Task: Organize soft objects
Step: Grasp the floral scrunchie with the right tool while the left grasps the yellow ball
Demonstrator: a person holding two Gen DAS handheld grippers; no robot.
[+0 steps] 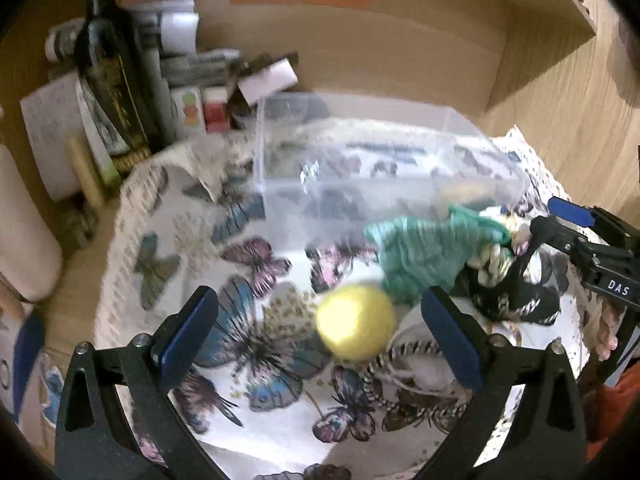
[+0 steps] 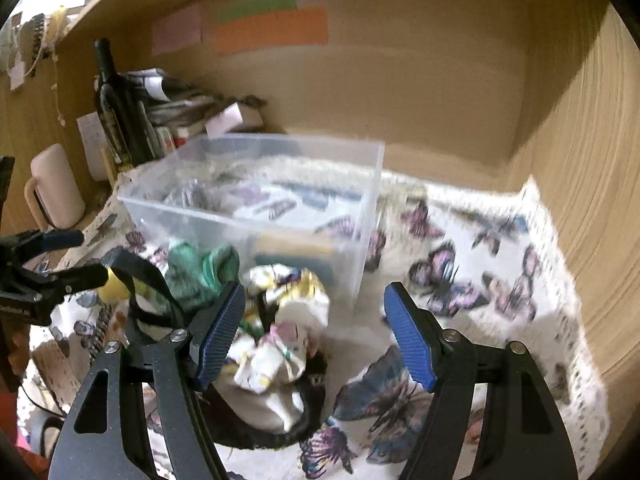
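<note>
A yellow soft ball (image 1: 356, 322) lies on the butterfly cloth (image 1: 256, 344) between the fingers of my open left gripper (image 1: 320, 336), nearer the right finger. A green knitted piece (image 1: 424, 256) lies just behind it, against the clear plastic box (image 1: 360, 152). In the right wrist view my right gripper (image 2: 316, 336) is open over a crumpled white patterned cloth (image 2: 288, 320) that lies on a black strap (image 2: 144, 280). The green piece (image 2: 200, 272) and the box (image 2: 256, 208) sit behind. The right gripper also shows in the left wrist view (image 1: 560, 232).
A dark bottle (image 1: 108, 76), papers and small boxes (image 1: 192, 64) stand at the back left of the wooden shelf. A pink mug (image 2: 56, 188) stands left of the box. A wooden side wall (image 2: 580, 180) closes the right.
</note>
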